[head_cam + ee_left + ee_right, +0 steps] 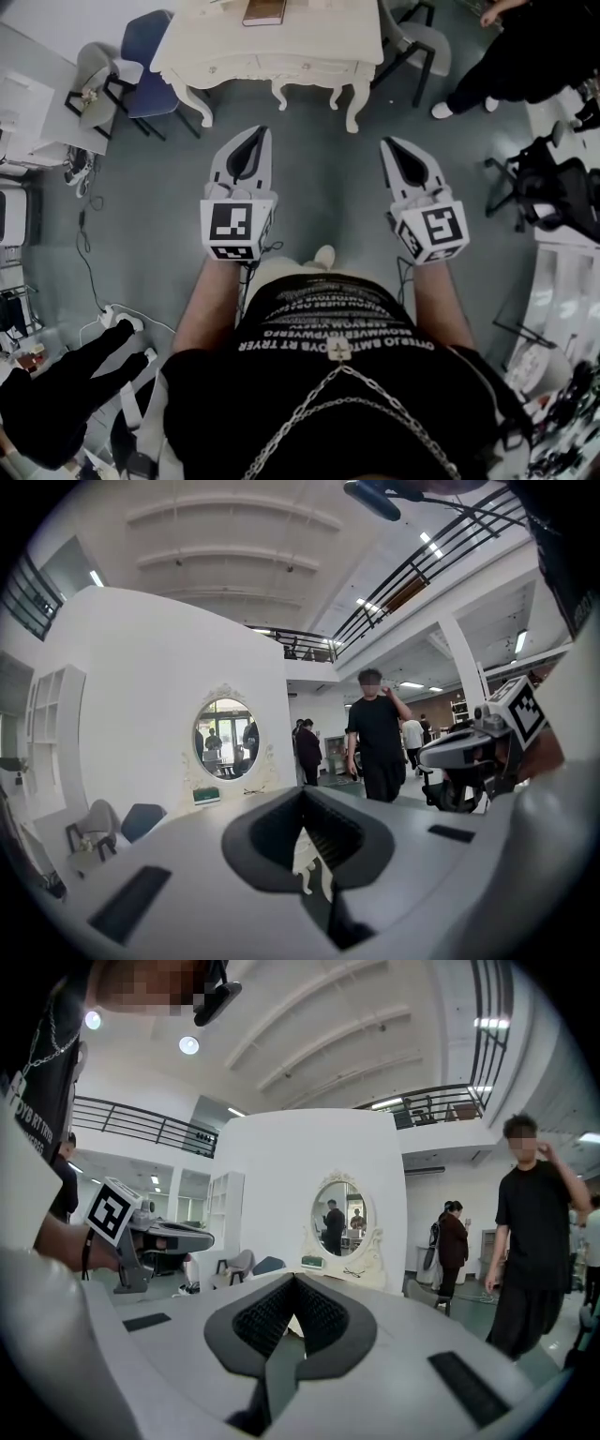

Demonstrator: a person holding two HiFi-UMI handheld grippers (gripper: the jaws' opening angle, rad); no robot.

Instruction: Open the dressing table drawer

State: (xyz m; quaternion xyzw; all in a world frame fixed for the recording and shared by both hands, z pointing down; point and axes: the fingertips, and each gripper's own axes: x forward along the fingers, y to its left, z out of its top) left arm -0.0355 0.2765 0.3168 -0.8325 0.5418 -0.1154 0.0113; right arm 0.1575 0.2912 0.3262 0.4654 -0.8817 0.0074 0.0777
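Observation:
The cream dressing table (272, 47) stands ahead of me across the grey floor, its drawer front (281, 67) facing me. My left gripper (260, 132) and right gripper (387, 142) are held side by side in the air, well short of the table. Both are shut with nothing between their jaws. In the left gripper view the left gripper (305, 795) points toward the table's oval mirror (225, 738). From the right gripper (293, 1280), the oval mirror (339, 1218) and the table top (352, 1267) show ahead.
A blue chair (141, 56) and a grey chair (94, 80) stand left of the table, another chair (417, 42) at its right. A person in black (525, 56) stands at the far right. An office chair (553, 187) and floor cables (89, 272) flank me.

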